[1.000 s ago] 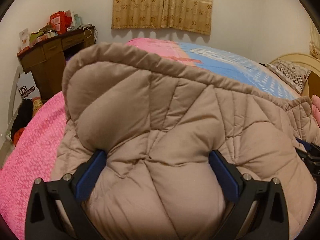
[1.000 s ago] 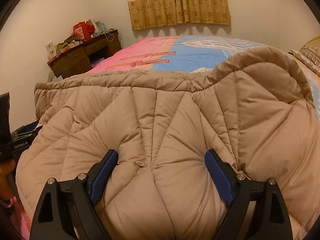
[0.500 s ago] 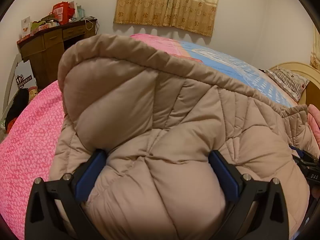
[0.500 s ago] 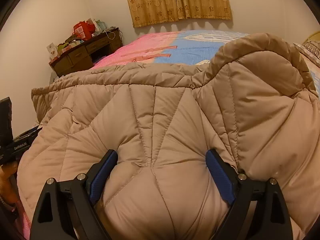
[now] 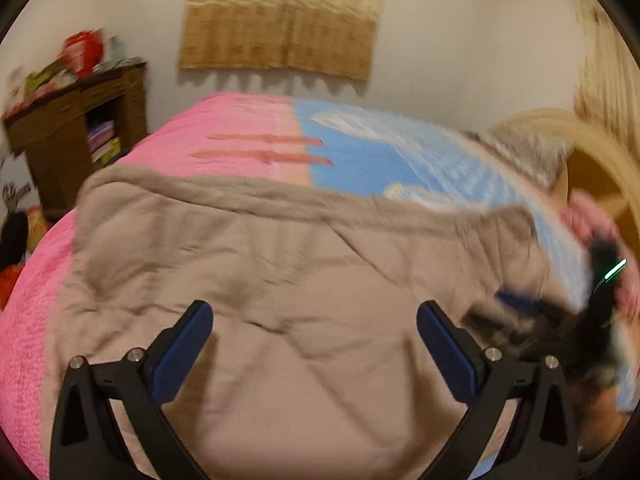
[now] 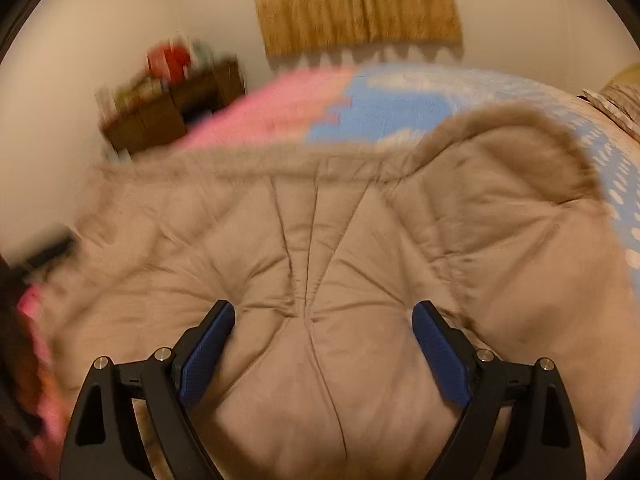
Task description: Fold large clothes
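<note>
Left gripper (image 5: 314, 338): fingers spread wide, nothing pinched; the brown quilted coat (image 5: 280, 280) lies flat below and beyond the tips.
Right gripper (image 6: 323, 338): blue pads (image 6: 206, 354) wide, bulging coat between them, creases gathering there; whether they press it, I cannot tell.
Coat: spread on the pink and blue bedcover (image 5: 248, 136).

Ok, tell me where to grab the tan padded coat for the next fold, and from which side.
Take the tan padded coat by its far hem edge, coming in over the top from the near side. That edge lies as a thick, raised roll across the bed, so probably the easiest part for a hand-held gripper to close on.
</note>
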